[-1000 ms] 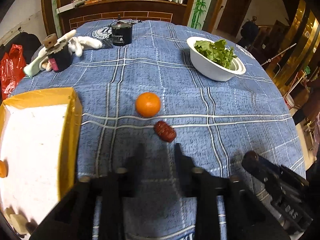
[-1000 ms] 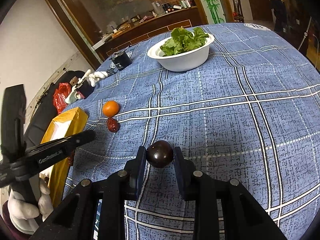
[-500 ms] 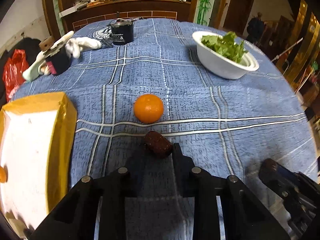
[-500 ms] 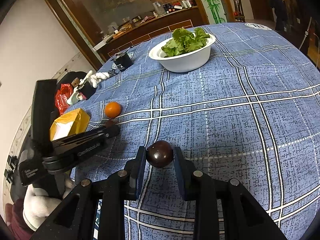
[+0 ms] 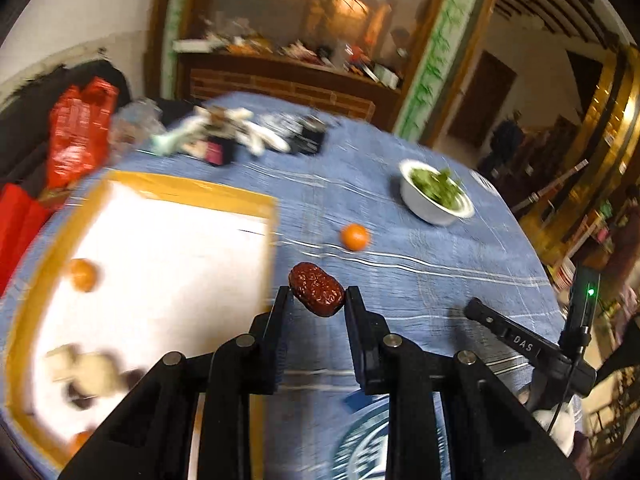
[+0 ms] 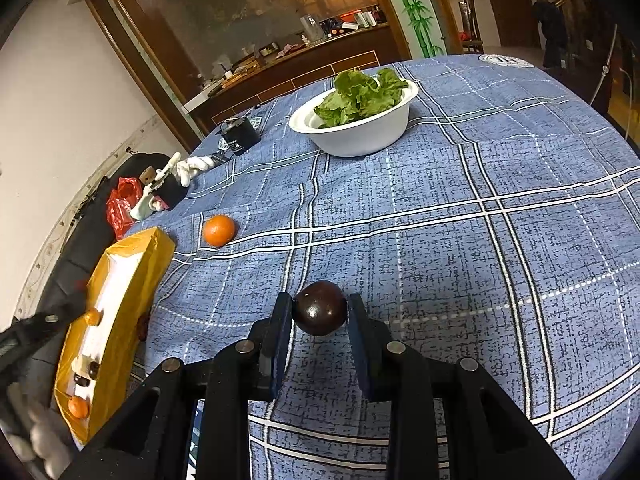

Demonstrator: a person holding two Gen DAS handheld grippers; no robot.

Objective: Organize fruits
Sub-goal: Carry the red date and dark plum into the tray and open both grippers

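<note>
The left tongs point(image 5: 317, 294) pinched the red date point(image 5: 316, 289); right tongs point(image 6: 319, 312) gripped a dark plum point(image 6: 320, 307); release best came low inside the yellow tray point(image 5: 192, 192).

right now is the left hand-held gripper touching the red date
Touching. The left wrist view shows the left hand-held gripper pinching the red date on both sides.

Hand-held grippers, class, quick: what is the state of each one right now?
Left hand-held gripper: closed on the red date.
Right hand-held gripper: closed on the dark round fruit.
</note>
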